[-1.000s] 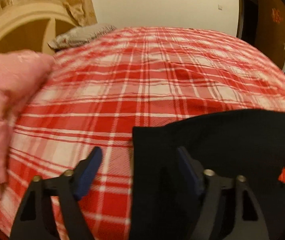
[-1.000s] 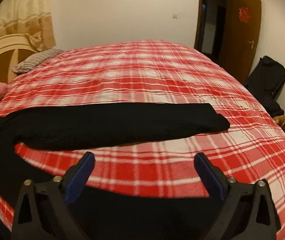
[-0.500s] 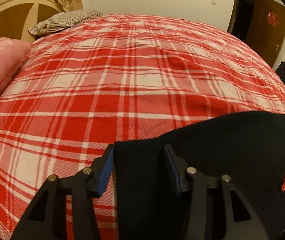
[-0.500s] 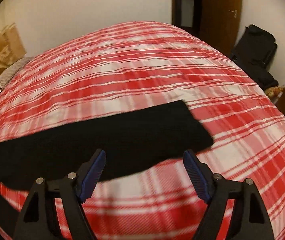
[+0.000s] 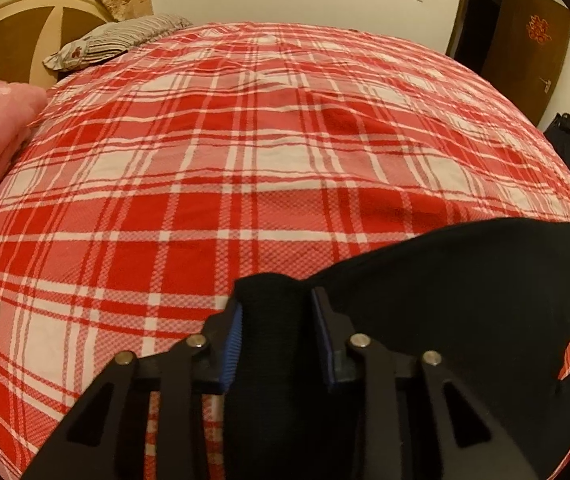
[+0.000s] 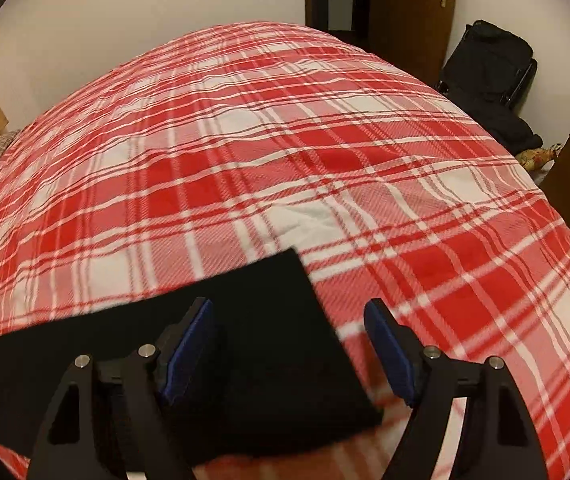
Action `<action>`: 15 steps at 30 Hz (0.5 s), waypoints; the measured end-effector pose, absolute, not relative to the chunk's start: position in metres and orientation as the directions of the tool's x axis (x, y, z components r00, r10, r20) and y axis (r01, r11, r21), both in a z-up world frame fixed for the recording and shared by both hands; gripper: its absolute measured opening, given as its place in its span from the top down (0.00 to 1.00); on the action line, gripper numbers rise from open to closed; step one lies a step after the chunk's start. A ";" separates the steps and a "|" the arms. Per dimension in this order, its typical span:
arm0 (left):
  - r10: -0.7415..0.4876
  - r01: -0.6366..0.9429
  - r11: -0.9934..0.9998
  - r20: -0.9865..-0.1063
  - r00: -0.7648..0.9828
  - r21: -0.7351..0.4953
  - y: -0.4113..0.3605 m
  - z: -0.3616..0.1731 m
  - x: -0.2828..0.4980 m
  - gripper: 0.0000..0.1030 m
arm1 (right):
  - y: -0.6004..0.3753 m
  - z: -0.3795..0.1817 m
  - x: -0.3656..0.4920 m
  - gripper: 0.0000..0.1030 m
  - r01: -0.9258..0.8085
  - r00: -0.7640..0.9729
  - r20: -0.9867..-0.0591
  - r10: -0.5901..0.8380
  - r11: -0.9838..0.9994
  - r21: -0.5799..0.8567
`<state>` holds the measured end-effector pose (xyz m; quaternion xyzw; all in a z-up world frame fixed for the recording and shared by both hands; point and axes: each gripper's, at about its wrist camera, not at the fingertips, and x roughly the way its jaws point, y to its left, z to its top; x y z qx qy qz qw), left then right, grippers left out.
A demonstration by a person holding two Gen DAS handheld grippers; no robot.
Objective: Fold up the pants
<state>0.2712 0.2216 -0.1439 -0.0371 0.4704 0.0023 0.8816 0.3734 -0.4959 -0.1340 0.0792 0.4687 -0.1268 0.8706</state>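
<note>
Now your left gripper [image 5: 275, 328], its jaws just closing, pinches one end of the black pants [image 6: 245, 344] on the bed [image 6: 325, 152]; the far hem sits between your right gripper's [image 6: 289, 356] wide-open jaws.

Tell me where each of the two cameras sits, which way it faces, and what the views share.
Left wrist: on the left gripper, angled down across the plaid bed toward headboard and pillow; its jaws, just closing, pinch a bunched corner of the black pants.
Right wrist: on the right gripper, angled down toward the door and the black bag; open jaws straddle the pants' leg end.
Shared: the bed and the pants. No hand or sleeve shows.
</note>
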 end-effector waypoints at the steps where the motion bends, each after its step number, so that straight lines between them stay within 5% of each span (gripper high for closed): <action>1: -0.032 -0.038 0.997 -0.832 0.554 -0.064 0.221 -0.144 0.273 0.70 | -0.500 -0.137 0.377 0.24 0.297 0.525 -0.840 -0.141 0.954 0.026; 6: -0.030 -0.016 0.999 -0.846 0.533 -0.046 0.217 -0.146 0.281 0.70 | -0.515 -0.151 0.394 0.30 0.310 0.498 -0.861 -0.102 0.948 0.067; 10: -0.034 -0.010 0.999 -0.853 0.520 -0.045 0.217 -0.145 0.282 0.70 | -0.512 -0.150 0.399 0.58 0.280 0.490 -0.870 -0.059 0.956 0.093; 15: -0.047 0.008 0.999 -0.854 0.518 -0.050 0.217 -0.146 0.283 0.72 | -0.506 -0.151 0.403 0.80 0.246 0.483 -0.875 -0.034 0.964 0.098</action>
